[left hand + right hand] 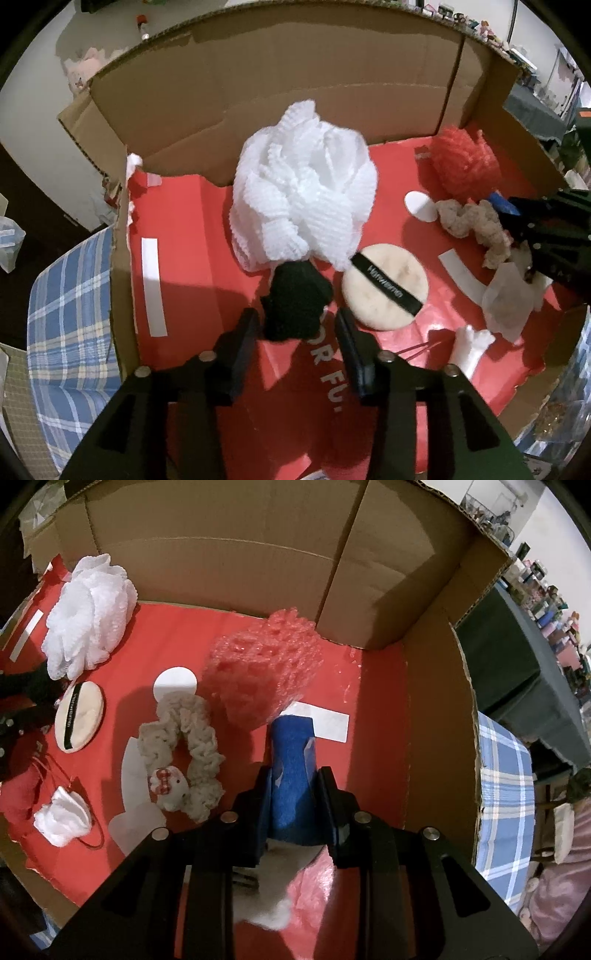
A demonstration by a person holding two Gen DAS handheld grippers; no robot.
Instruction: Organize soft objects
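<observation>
Soft objects lie in a cardboard box (295,81) with a red floor. My left gripper (295,325) is open, its fingers either side of a black fuzzy scrunchie (295,302). Behind it sit a white mesh bath pouf (303,192) and a cream powder puff (384,288) with a black strap. My right gripper (295,779) is shut on a blue sponge-like piece (293,768), held above the red floor near a red mesh pouf (262,672). A beige scrunchie (184,738) with a small plush charm lies to its left. The right gripper also shows in the left wrist view (535,229).
A small white mesh ball (62,819) on a thin cord and clear plastic wrapping (133,775) lie at the box's near left. White labels (321,723) are stuck on the floor. A blue plaid cloth (506,775) lies outside the box to the right.
</observation>
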